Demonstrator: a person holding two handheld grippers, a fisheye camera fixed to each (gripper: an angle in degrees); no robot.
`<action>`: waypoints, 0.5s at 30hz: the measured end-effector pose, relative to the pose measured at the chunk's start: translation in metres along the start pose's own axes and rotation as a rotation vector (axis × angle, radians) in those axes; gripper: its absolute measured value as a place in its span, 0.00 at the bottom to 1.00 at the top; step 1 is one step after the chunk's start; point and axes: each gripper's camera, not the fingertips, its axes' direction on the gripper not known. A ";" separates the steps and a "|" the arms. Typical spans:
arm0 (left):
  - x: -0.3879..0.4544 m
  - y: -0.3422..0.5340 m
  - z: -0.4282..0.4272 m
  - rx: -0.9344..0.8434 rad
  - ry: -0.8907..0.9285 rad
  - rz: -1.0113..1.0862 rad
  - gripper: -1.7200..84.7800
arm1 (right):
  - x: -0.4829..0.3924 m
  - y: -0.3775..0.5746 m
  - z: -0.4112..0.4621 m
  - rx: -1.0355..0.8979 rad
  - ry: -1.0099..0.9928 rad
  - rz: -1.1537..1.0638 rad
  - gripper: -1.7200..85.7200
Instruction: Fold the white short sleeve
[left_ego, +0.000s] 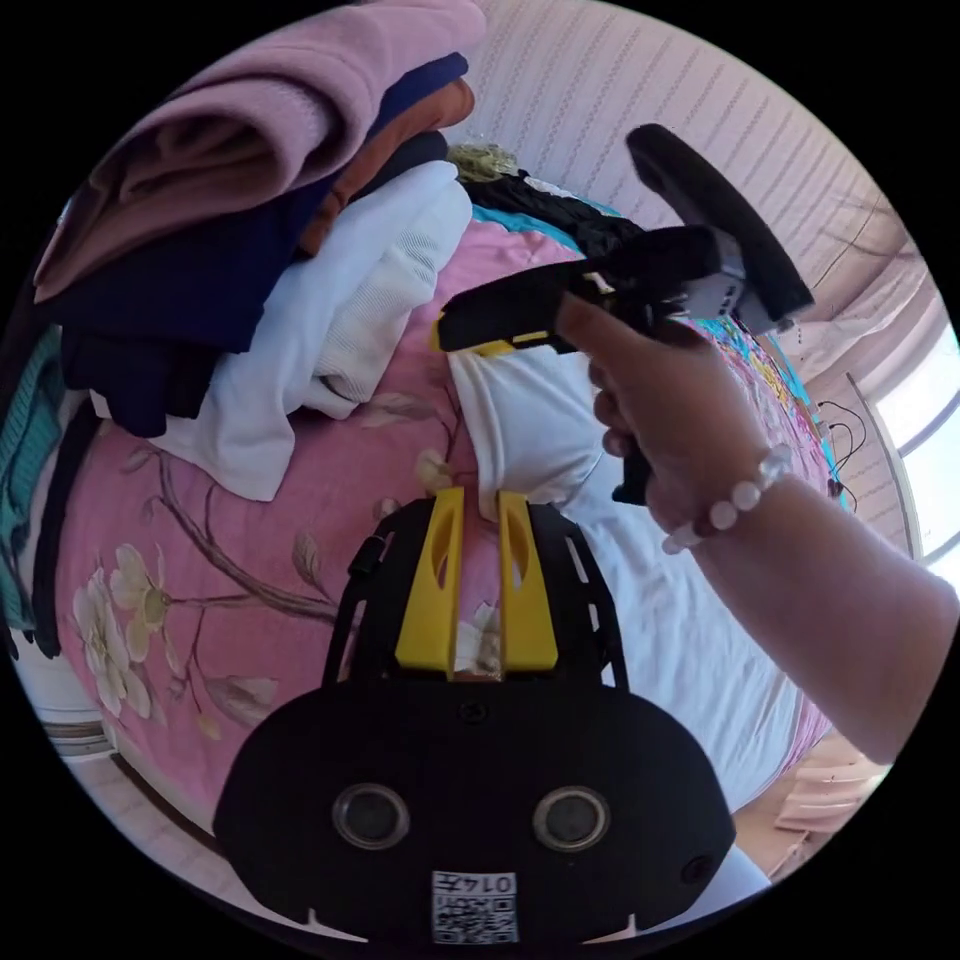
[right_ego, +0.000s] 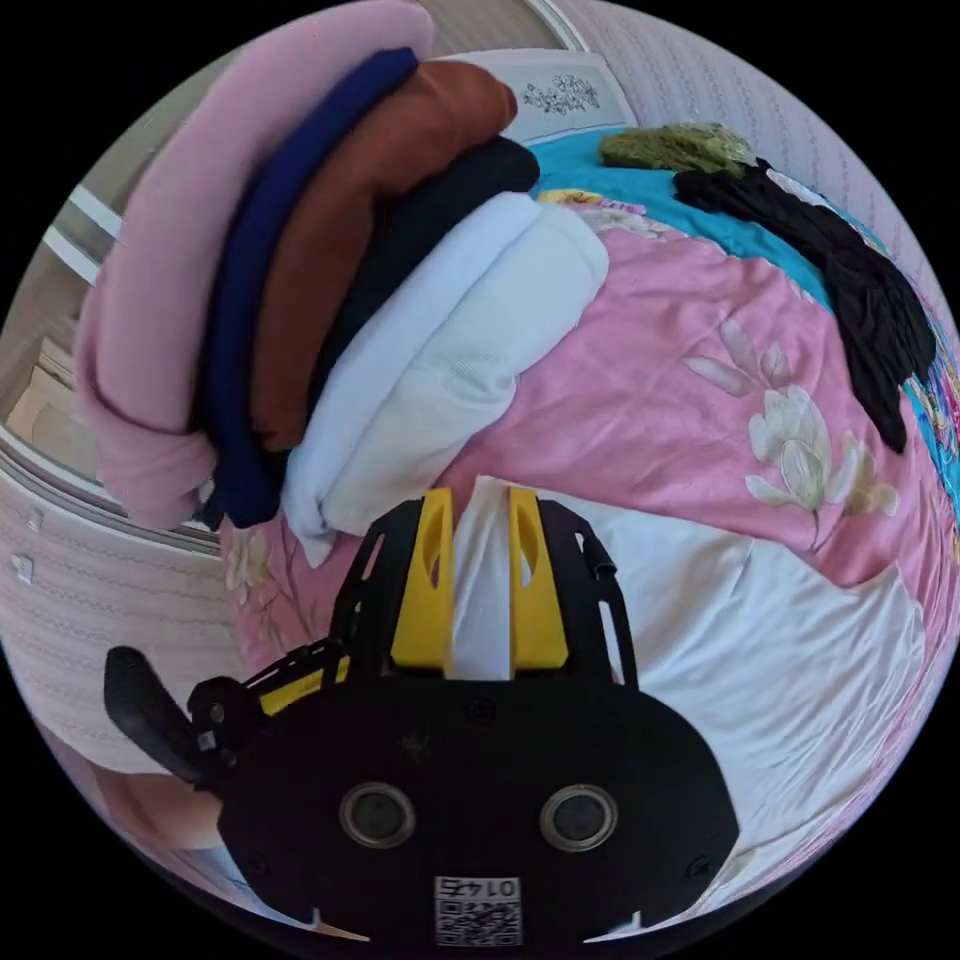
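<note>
Yellow jaws of the right hand-held gripper (right_ego: 480, 520) are pinched on a fold of the white short sleeve (right_ego: 760, 640), which lies flat on the pink flowered bed (right_ego: 700, 330). Left hand-held gripper (left_ego: 478, 512) nips the shirt's edge too, beside a stack of folded clothes (left_ego: 250, 230) near the bed's edge.

I see the white shirt (right_ego: 800, 660) as thin, smooth, matt cloth, creased where it lies on the bedspread (right_ego: 660, 370), a pink woven cloth with a printed flower pattern and a faint sheen. The left gripper (left_ego: 478, 500) and right gripper (right_ego: 480, 495) show yellow jaws of smooth, slightly glossy plastic on matt black plastic frames. In the stack of folded clothes (left_ego: 250, 230), I note a white ribbed knit and a soft pink fleecy top. The bracelet (left_ego: 735, 495) has glossy beads.
</note>
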 end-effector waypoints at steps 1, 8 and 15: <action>-0.002 0.001 -0.003 0.003 0.006 0.016 0.08 | 0.000 -0.003 0.009 -0.019 0.029 0.010 0.10; -0.013 0.002 -0.047 0.043 0.126 0.080 0.01 | 0.033 0.044 -0.057 0.212 -0.103 0.193 0.03; 0.022 0.011 -0.097 0.150 0.322 0.307 0.01 | 0.080 0.130 -0.127 0.366 -0.122 0.359 0.03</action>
